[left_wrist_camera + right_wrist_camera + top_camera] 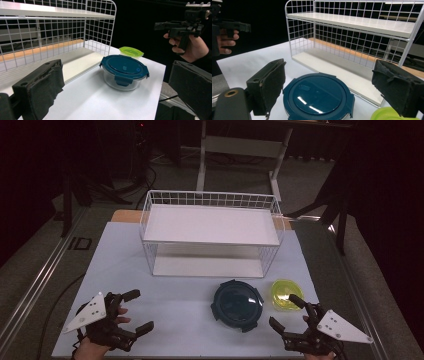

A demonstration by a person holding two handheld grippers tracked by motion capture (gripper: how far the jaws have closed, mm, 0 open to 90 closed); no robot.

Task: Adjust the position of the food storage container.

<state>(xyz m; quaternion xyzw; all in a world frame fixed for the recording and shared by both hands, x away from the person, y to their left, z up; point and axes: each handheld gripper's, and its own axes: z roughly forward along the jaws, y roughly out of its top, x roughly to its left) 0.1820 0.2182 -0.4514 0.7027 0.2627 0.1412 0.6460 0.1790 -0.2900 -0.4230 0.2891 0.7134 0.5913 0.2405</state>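
Grippers are both sitting low at the near edge of the table [165,320], one in each hand. Left gripper [134,312] is at the near-left corner with its jaws spread wide, nothing between them. Right gripper [286,312] is at the near-right corner, jaws also wide apart and empty.

Nearest to them is the blue tub [237,305], a round clear container with a dark blue clip lid, standing upright on the table just in front of the rack [210,232]. It's closer to the right gripper, and in the right gripper view the tub [318,96] lies right between and just beyond the open jaws, not touched. From the left gripper view the tub [123,72] is farther off, well apart from that gripper.

Green tub [285,295], smaller with a yellow-green lid, stands just right of the blue one, close to the right gripper's far jaw. Rack is a white wire two-shelf thing, both shelves bare.
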